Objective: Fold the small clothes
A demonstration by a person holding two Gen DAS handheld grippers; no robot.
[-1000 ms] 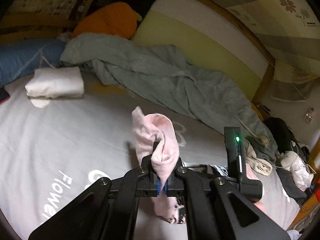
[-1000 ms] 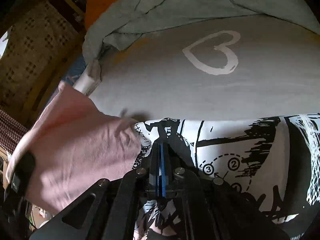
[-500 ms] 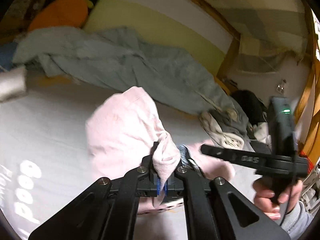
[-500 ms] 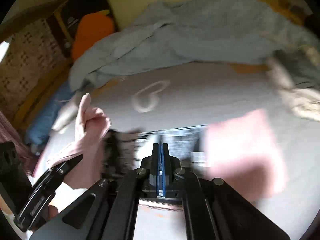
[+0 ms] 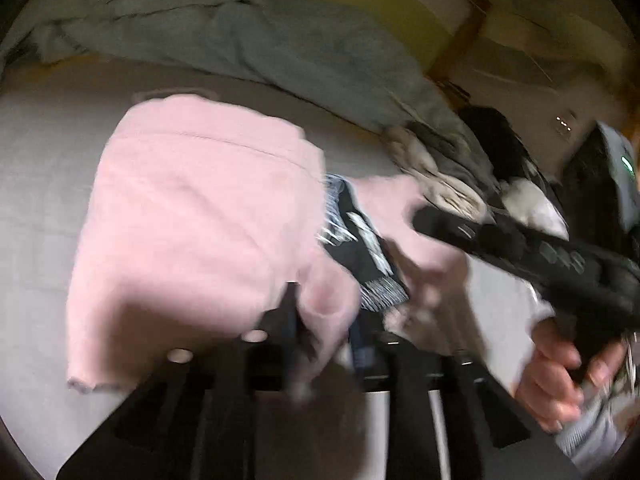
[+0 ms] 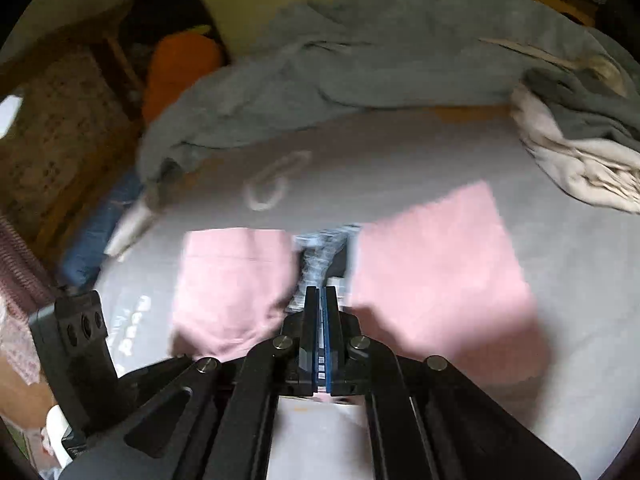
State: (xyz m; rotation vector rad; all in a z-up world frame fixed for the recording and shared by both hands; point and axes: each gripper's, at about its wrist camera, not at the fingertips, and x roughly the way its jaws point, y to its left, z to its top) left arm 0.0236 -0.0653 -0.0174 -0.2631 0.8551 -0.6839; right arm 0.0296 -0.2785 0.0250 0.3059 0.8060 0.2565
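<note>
A small pink garment (image 5: 192,216) lies on the grey bedsheet (image 5: 40,184), both sides folded inward, with a strip of black-and-white print (image 5: 360,252) bare between them. In the right wrist view its left flap (image 6: 236,280) and right flap (image 6: 436,264) lie flat. My left gripper (image 5: 324,320) is at the left flap's near corner. Its jaws are opening, with a loose lobe of pink cloth between the fingers. My right gripper (image 6: 322,320) hovers over the garment's near middle, shut, nothing held. It shows from the side (image 5: 520,248), held by a hand (image 5: 560,372).
A rumpled grey-green blanket (image 6: 380,60) runs along the far side of the bed. A pale crumpled cloth (image 6: 580,160) lies at the right, an orange pillow (image 6: 180,68) at the back left. A white heart print (image 6: 272,184) marks the sheet beyond the garment.
My left gripper carried the pink flap over and down onto the garment, and its fingers have parted. My right gripper drew back from the printed middle and rose, still shut.
</note>
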